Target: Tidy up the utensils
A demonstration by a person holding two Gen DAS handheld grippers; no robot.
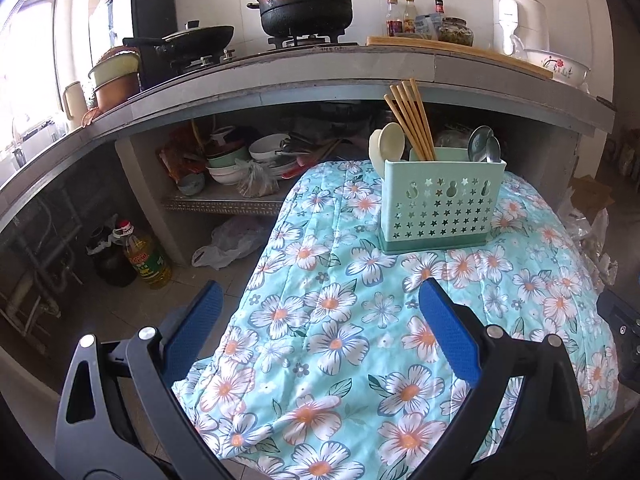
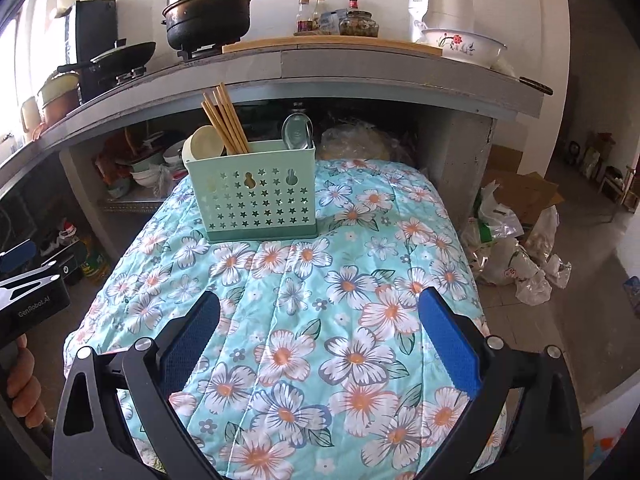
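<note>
A mint-green utensil holder point(image 1: 438, 204) point(image 2: 260, 196) with star cut-outs stands upright on a floral quilt-covered table point(image 1: 340, 340) point(image 2: 320, 320). In it stand wooden chopsticks point(image 1: 410, 120) point(image 2: 226, 118), cream spoons point(image 1: 386, 144) point(image 2: 206, 142) on its left and metal spoons point(image 1: 484, 144) point(image 2: 298, 130) on its right. My left gripper point(image 1: 320, 332) is open and empty, above the quilt's near left part, well short of the holder. My right gripper point(image 2: 320, 332) is open and empty above the quilt's near part. The left gripper's body also shows at the right wrist view's left edge point(image 2: 28, 292).
A concrete counter point(image 1: 320, 68) behind the table carries a black pot point(image 1: 306, 4), a pan point(image 1: 200, 38), bottles and a floral bowl point(image 2: 462, 44). Bowls sit on the shelf below point(image 1: 248, 160). An oil bottle point(image 1: 144, 256) and plastic bags point(image 2: 516, 256) are on the floor.
</note>
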